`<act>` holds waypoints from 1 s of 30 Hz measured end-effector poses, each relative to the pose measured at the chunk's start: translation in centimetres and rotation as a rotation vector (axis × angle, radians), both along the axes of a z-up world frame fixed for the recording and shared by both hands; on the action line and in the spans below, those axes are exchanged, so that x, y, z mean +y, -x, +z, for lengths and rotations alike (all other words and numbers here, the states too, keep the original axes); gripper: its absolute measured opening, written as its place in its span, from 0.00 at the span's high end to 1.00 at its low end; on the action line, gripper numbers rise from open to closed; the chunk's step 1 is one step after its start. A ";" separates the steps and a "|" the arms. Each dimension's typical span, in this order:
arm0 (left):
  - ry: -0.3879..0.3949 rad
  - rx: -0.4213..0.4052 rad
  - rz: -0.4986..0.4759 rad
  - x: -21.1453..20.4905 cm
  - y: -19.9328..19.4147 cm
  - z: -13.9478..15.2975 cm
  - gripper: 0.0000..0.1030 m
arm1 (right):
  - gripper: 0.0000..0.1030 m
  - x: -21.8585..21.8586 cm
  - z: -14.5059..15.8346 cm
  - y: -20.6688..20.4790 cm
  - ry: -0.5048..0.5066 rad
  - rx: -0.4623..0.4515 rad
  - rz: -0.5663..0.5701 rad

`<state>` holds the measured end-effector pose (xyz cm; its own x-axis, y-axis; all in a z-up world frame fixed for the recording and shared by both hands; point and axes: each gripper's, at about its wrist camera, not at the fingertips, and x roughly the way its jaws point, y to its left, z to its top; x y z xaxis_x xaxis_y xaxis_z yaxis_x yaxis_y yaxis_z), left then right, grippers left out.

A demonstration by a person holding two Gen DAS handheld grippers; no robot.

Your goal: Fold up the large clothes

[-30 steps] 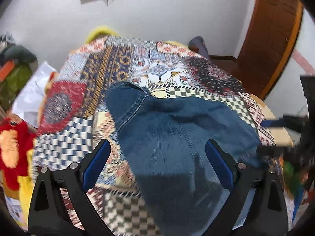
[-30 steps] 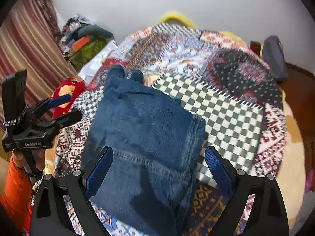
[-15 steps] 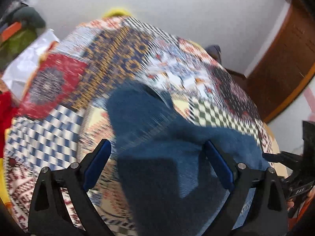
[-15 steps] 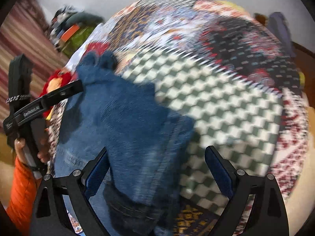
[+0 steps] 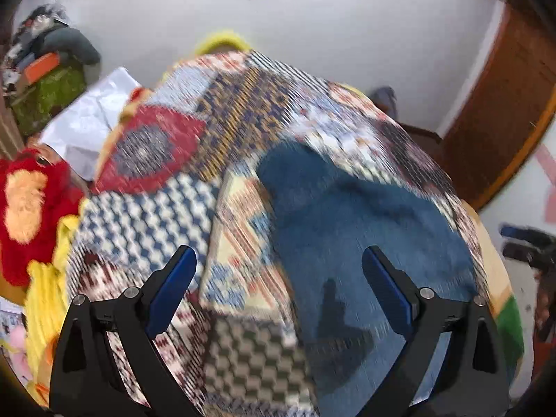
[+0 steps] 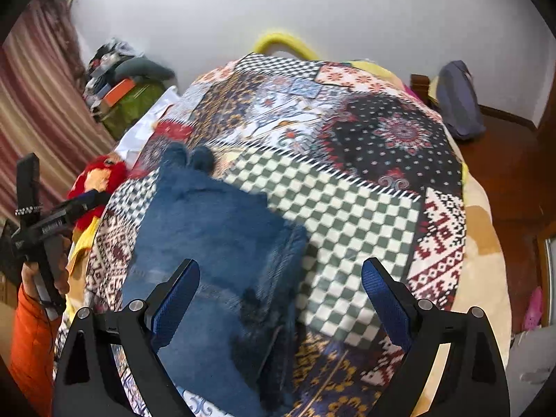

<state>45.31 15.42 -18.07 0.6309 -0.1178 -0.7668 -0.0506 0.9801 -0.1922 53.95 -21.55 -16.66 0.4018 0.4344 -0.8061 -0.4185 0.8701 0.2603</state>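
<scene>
Jeans (image 6: pixel 212 260) lie folded on the patchwork bedspread (image 6: pixel 347 215), toward its left side – legs doubled over, hems at the far end. Since 1 s ago both views have swung off the denim; left gripper (image 5: pixel 278 288) and right gripper (image 6: pixel 279 292) hang above it, jaws apart, nothing held – looks like release, another fold or a smoothing pass likely next.

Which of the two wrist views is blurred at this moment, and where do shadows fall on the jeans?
Left wrist view: strong motion blur smears the patchwork bedspread and the jeans; a dark gripper-like shadow lies on the denim. Right wrist view: much sharper, the checks read cleanly, slight softness on the denim's near part, a small shadow there. Both show fisheye bending at the edges.
</scene>
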 end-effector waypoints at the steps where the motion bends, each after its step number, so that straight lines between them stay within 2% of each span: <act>1: 0.024 0.013 -0.015 -0.2 0.7 -0.5 0.05 | 0.09 0.4 -0.2 0.6 -0.004 0.001 0.017; 6: 0.216 0.107 -0.066 -1.1 2.9 -3.8 0.05 | 0.09 1.9 -3.1 1.7 0.039 0.029 0.066; 9: 0.311 0.166 -0.095 -1.8 2.9 -6.0 0.05 | 0.09 2.3 -6.2 1.3 0.047 0.115 0.085; 13: 0.329 0.217 -0.113 -2.7 2.1 -8.3 0.05 | 0.09 2.2 -9.3 0.4 -0.006 0.221 0.087; 15: 0.386 0.245 -0.121 -3.0 1.3 -9.4 0.05 | 0.09 2.1 -10.2 -0.1 -0.048 0.252 0.100; 17: 0.421 0.256 -0.124 -3.2 0.5 -9.9 0.05 | 0.09 2.1 -11.0 -1.1 -0.094 0.288 0.108; 20: 0.433 0.271 -0.124 -3.9 -0.8 -10.7 0.03 | 0.08 2.5 -12.3 -2.6 -0.148 0.358 0.123; 22: 0.452 0.285 -0.135 -4.5 -1.7 -11.2 0.03 | 0.04 2.9 -13.3 -3.4 -0.176 0.396 0.141; 24: 0.462 0.292 -0.146 -5.0 -2.5 -11.6 0.01 | 0.02 3.5 -13.4 -3.5 -0.179 0.390 0.162; 27: 0.427 0.280 -0.157 -6.3 -3.3 -11.7 0.00 | 0.00 4.7 -13.5 -3.6 -0.175 0.375 0.199; 30: 0.431 0.279 -0.152 -7.0 -3.9 -11.7 0.00 | 0.00 5.3 -13.4 -3.7 -0.189 0.366 0.185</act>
